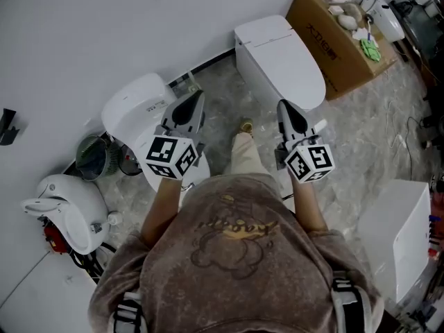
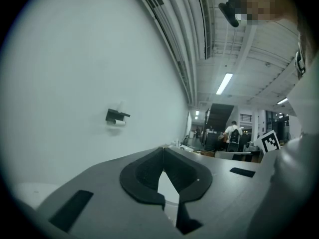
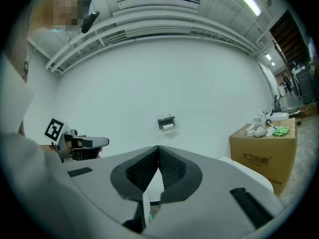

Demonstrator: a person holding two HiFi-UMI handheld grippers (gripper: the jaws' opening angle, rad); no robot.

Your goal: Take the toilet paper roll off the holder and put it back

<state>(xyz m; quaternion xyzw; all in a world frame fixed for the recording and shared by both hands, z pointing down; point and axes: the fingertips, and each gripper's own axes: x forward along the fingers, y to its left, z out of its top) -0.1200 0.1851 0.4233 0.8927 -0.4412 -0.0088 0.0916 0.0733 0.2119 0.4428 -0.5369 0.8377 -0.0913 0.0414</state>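
Observation:
A black toilet paper holder [image 2: 117, 115] is fixed on the white wall, with a small white roll [image 2: 120, 123] hanging under it. In the right gripper view the same holder [image 3: 166, 121] and roll [image 3: 169, 127] sit straight ahead, well beyond the jaws. The head view shows a black bracket [image 1: 7, 127] on the wall at the far left edge. My left gripper [image 2: 163, 149] is held level, its jaws shut tip to tip with nothing between them. My right gripper [image 3: 158, 147] is also level and shut on nothing. Both grippers [image 1: 200, 94] [image 1: 282, 103] point at the wall, side by side.
Two white toilets [image 1: 277, 57] [image 1: 135, 109] stand on the marble floor below the grippers. A cardboard box [image 1: 340, 37] with loose items sits at the back right. A small fan [image 1: 94, 157], a white appliance [image 1: 66, 210] and a white cabinet [image 1: 395, 234] flank the person.

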